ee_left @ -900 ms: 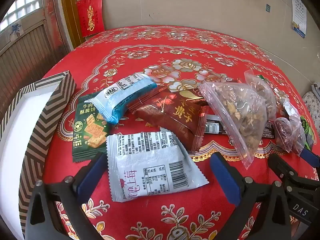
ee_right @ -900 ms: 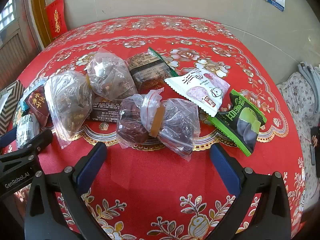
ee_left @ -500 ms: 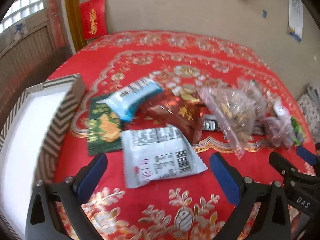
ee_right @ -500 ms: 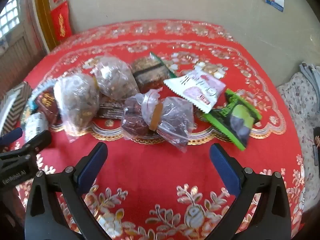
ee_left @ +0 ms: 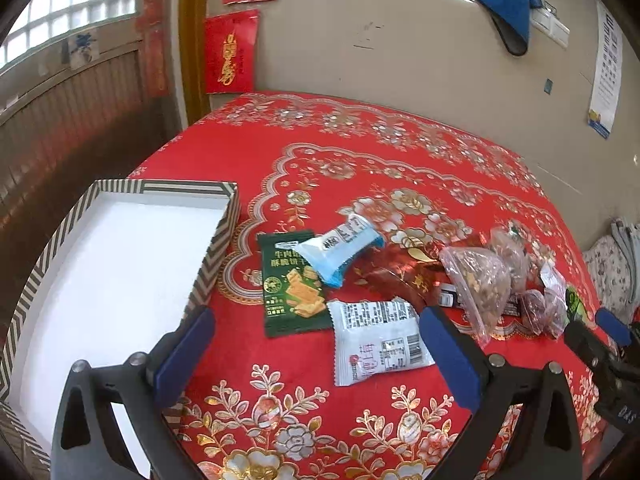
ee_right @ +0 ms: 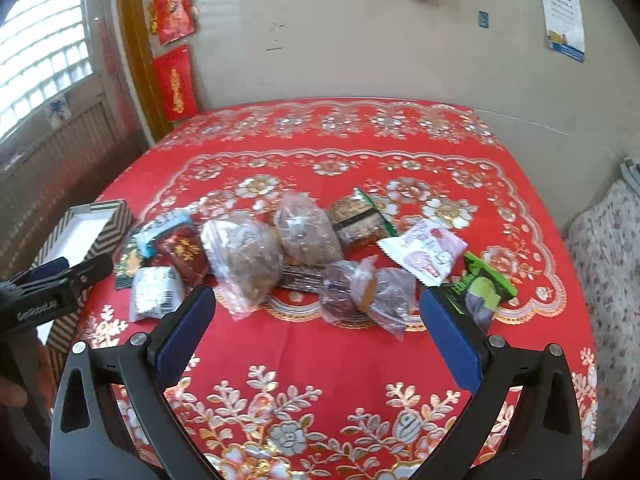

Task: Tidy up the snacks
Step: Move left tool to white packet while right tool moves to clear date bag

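Pre-pick stage: your left gripper (ee_left: 318, 354) and right gripper (ee_right: 316, 334) gape wide, empty. Nxt: take white pack (ee_left: 378, 342), center frame, into box (ee_left: 216, 248) at left.

Snack packets lay in a loose row across the middle of the surface: a green cracker packet (ee_left: 292, 284) under a tilted blue-and-white pack (ee_left: 340, 248), a white barcode pouch (ee_left: 380, 344) nearest the front edge, clear nut bags (ee_right: 244, 264), and a green pack (ee_right: 480, 288) rightmost. An empty striped box (ee_left: 216, 256) sat at the left edge.
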### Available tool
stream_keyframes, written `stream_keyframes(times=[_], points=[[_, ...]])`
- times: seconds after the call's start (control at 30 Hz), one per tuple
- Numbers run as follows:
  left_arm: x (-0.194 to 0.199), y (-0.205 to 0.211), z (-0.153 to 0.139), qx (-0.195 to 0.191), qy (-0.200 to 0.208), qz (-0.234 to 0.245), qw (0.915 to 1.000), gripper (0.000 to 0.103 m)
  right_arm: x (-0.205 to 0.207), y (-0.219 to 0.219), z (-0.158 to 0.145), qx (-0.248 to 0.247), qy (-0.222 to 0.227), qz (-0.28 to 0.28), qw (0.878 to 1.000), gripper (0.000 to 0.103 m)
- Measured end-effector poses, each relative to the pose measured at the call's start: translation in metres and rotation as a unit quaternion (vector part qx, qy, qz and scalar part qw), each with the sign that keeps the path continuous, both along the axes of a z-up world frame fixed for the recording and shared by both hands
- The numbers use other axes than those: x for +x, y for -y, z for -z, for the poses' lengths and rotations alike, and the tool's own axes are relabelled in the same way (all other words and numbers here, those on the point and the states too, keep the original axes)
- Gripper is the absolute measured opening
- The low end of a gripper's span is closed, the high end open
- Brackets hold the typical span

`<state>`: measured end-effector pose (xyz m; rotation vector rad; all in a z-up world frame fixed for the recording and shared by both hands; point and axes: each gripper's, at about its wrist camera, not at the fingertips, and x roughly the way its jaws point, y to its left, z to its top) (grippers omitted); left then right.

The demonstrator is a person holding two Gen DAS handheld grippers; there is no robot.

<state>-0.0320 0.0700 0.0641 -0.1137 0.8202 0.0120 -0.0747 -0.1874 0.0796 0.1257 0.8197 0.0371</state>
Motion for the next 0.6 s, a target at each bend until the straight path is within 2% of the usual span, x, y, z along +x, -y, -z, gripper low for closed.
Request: stream_keyframes(times=[0.2,0.6], points=[[0.002,0.009,0.008,0.0,-0.012,0.019,0.9997,0.103,-0.001,-0.007,0.006,0.003,-0.007,-0.011,1.0,0.103],[0.005,0.027,0.021,0.002,-0.026,0.024,0.9994,0.103,0.001,-0.007,0.013,-0.002,-0.02,-0.016,1.0,0.103]])
